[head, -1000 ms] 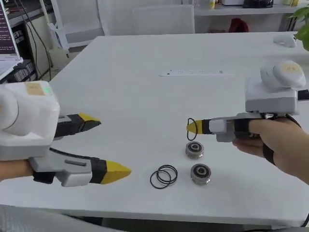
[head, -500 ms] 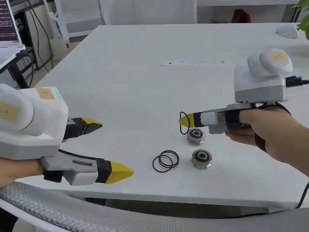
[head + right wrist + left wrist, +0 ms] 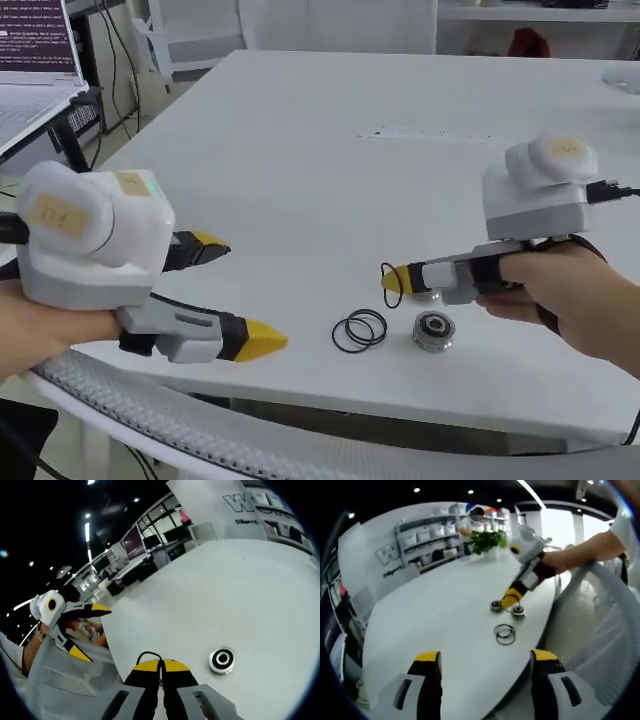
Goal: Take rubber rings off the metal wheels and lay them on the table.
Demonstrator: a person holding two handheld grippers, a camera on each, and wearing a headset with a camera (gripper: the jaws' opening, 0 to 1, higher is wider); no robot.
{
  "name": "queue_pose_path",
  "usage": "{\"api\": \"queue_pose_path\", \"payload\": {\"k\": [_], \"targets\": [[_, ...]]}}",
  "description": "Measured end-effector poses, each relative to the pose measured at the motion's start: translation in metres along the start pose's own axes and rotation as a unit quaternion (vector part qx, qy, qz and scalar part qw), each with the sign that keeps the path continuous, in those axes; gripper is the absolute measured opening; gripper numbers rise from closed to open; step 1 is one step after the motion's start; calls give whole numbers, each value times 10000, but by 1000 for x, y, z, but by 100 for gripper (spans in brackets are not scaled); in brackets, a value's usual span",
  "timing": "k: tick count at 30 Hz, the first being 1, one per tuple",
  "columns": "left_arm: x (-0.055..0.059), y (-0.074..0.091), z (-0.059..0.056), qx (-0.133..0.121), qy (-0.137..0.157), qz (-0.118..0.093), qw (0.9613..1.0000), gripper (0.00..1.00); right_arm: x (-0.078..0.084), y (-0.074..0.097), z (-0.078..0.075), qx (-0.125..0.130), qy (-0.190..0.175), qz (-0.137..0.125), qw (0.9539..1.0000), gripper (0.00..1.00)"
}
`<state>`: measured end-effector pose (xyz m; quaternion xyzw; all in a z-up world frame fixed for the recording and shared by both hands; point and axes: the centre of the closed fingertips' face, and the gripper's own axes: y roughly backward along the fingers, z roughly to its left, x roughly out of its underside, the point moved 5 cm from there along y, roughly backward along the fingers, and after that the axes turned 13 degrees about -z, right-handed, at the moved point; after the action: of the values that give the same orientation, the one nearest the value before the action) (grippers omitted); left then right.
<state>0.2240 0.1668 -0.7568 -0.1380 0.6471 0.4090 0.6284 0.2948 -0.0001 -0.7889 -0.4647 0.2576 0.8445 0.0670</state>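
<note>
1 rubber ring point(image 3: 392, 300) stands upright, pinched in the right gripper point(image 3: 389, 282); the left gripper point(image 3: 250, 295) gapes empty.

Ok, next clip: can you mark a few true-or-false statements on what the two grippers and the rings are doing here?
1. The right gripper is shut on a rubber ring. True.
2. The left gripper grips a wheel. False: it is open and holds nothing, off to the side of the parts.
3. Loose rings lie on the table beside a wheel. True.
4. The pinched ring sits around a wheel. False: it hangs free at the gripper's tip, off the wheels.
</note>
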Motion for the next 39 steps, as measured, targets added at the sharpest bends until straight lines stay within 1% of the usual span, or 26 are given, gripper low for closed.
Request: {"api": "queue_pose_path", "payload": {"k": [3,5,8,12,14,15,17,21,26,29,30,32,36,39], "targets": [[1,1,-1,-45,8,27,10000,73,8,-1,-4,147,176,162,9996,0],[2,1,-2,-53,72,78,9999,71,14,-3,-4,172,268,283,9991,0],[4,2,-1,-62,77,147,9998,71,20,-5,-2,150,424,416,9981,0],[6,2,-2,-43,82,184,9998,70,22,-9,2,56,501,442,9977,0],[6,2,-1,-56,95,198,9997,70,24,-10,3,52,566,475,9973,0],[7,2,-1,-74,105,221,9997,70,25,-10,1,77,628,533,9966,0],[7,3,1,-103,144,232,9996,70,25,-10,-1,113,702,538,9960,0],[5,2,1,-94,207,139,9996,70,24,-12,-3,124,559,500,9971,0],[6,2,1,-93,238,151,9996,71,26,-13,-6,183,615,550,9964,0],[6,2,1,-57,281,116,9995,71,23,-14,-9,223,531,495,9971,0],[7,2,2,-65,336,140,9993,71,23,-14,-10,237,499,486,9973,0],[9,1,4,-103,297,232,9992,71,22,-15,-10,241,446,465,9976,0],[10,1,1,-8,325,242,9992,71,24,-16,-10,225,458,503,9974,0],[9,1,1,-13,300,246,9992,71,26,-17,-9,196,500,583,9969,0]]}}
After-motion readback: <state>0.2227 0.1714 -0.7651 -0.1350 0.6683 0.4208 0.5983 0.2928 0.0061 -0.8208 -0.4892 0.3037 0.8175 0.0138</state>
